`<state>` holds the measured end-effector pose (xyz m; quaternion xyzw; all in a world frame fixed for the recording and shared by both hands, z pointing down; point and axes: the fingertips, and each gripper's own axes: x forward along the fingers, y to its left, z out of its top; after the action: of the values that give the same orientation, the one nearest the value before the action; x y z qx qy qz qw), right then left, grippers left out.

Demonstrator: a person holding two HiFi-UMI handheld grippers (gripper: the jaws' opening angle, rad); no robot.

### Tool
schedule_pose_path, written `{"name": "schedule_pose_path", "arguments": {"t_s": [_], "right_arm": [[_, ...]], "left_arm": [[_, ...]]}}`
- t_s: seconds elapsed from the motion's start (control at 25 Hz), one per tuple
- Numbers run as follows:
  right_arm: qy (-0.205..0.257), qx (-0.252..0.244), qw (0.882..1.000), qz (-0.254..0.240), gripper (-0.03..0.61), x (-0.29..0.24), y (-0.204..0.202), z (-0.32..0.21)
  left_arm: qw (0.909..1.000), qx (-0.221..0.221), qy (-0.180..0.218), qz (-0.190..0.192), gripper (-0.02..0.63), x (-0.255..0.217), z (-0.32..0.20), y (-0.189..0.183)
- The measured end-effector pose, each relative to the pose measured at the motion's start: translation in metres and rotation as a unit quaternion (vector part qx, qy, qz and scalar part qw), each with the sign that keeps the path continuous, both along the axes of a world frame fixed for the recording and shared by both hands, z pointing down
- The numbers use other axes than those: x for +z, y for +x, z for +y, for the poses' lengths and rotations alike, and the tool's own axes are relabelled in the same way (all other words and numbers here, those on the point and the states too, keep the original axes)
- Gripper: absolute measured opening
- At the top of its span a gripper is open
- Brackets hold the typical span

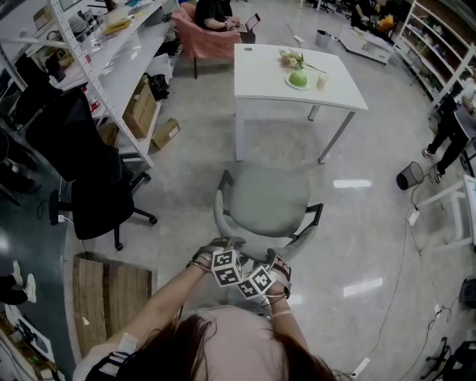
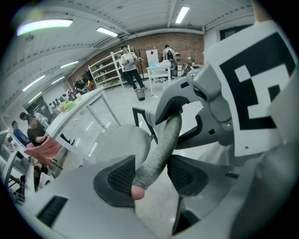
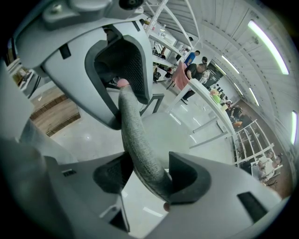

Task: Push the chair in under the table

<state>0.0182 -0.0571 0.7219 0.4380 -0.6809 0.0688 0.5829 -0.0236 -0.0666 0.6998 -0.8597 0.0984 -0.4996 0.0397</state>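
Note:
A grey swivel chair [image 1: 268,201] stands on the floor just short of the white table [image 1: 260,74], with its seat facing the table. Both grippers sit side by side on the top rim of its backrest. My left gripper [image 1: 223,262] [image 2: 152,179] is shut on the grey fabric rim [image 2: 159,149], which runs up between its pads. Beside it, my right gripper [image 1: 264,279] [image 3: 149,175] is shut on the same rim [image 3: 138,140]. Each gripper view also shows the other gripper clamped further along the rim.
A plate with a green thing [image 1: 298,79] lies on the table. A black office chair [image 1: 97,193], a shelving rack [image 1: 111,59] and a wooden pallet [image 1: 111,298] are at the left. A black bin [image 1: 410,176] stands at the right. A person sits behind the table [image 1: 212,15].

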Motion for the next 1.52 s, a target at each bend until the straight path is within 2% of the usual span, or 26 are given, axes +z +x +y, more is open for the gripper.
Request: {"name": "schedule_pose_path", "arguments": {"t_s": [0.4, 0.68, 0.92, 1.52], "right_arm": [[0.005, -0.006, 1.0, 0.001, 0.241, 0.0, 0.013, -0.024], [0.003, -0.011, 1.0, -0.001, 0.241, 0.001, 0.019, -0.038], [0.004, -0.017, 1.0, 0.002, 0.241, -0.001, 0.027, -0.052], [0.011, -0.012, 1.0, 0.008, 0.245, 0.0, 0.037, -0.093]], "left_arm": [[0.998, -0.053, -0.029, -0.018, 0.221, 0.002, -0.024, 0.011], [0.9955, -0.074, -0.048, -0.035, 0.224, 0.006, -0.037, 0.017], [0.9946, -0.081, -0.051, -0.042, 0.225, 0.005, -0.051, 0.025], [0.9965, -0.071, -0.038, -0.026, 0.232, 0.005, -0.092, 0.035]]}}
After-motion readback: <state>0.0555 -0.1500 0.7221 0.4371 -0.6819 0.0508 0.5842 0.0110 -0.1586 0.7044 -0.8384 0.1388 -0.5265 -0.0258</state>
